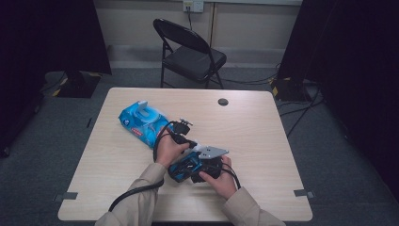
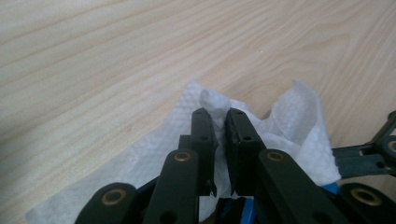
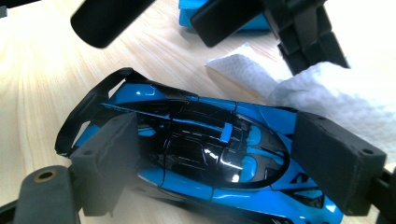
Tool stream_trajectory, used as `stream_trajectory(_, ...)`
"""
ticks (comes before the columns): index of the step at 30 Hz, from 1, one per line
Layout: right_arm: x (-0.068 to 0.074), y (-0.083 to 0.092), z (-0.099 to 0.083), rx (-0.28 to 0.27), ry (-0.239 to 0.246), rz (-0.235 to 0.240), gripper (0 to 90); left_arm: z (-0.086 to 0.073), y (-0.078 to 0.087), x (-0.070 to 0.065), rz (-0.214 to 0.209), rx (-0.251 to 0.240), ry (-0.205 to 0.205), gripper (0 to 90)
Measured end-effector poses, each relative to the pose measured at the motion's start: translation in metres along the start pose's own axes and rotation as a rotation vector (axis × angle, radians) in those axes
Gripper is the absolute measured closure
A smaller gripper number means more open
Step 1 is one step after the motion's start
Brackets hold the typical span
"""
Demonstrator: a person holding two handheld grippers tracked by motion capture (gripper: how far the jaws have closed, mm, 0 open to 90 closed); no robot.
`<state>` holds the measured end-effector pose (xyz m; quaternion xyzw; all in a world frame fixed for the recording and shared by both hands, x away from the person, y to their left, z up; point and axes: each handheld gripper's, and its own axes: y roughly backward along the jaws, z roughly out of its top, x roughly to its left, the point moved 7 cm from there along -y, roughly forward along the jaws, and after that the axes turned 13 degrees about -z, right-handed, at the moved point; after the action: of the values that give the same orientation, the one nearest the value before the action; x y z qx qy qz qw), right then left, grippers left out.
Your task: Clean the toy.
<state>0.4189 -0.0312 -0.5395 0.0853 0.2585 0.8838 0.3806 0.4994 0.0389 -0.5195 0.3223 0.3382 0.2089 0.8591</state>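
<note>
You are wiping the toy car with a wet wipe, and the step in hand looks like the cleaning pass itself rather than the fetching of the wipe.

Your right gripper is holding the car across its width: in the right gripper view the two black pads are pressing on the blue flanks at lower left and lower right of the frame, so the jaws are standing wide but clamped on the body. In the high view the car is sitting just below the centre of the frame, close to your right hand.

Your left gripper is pinching a bunched fold of the wipe; in the left gripper view the jaws are standing narrow in the middle of the frame with white tissue squeezed between their tips and the rest of the sheet spreading out beneath them. In the right gripper view that wipe is hanging at the upper right, just beside the car's nose.

The blue wipes pack is lying left of centre on the table, its flap up.

For the next move, you are likely needing to bring the wipe down onto the glossy black roof and drag it along the body, while keeping the right grip firm so the car is not sliding or twisting between the pads. Keep the pinch tight, since a loose fold may slip out under the drag.
</note>
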Motion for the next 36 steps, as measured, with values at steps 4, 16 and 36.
stream_trajectory(4, 0.0, 0.0, 0.0, -0.004, 0.002, 0.0, 15.1, 0.002, 0.01, -0.004, -0.005, -0.005, -0.011, 82.4)
stream_trajectory(16, -0.012, 0.014, 0.0, 0.014, -0.037, -0.005, 18.1, 0.009, 0.025, -0.018, -0.03, -0.017, -0.036, 82.0)
stream_trajectory(36, -0.071, 0.079, -0.036, 0.055, -0.135, -0.114, 20.3, 0.041, -0.015, -0.086, -0.141, 0.03, -0.177, 81.8)
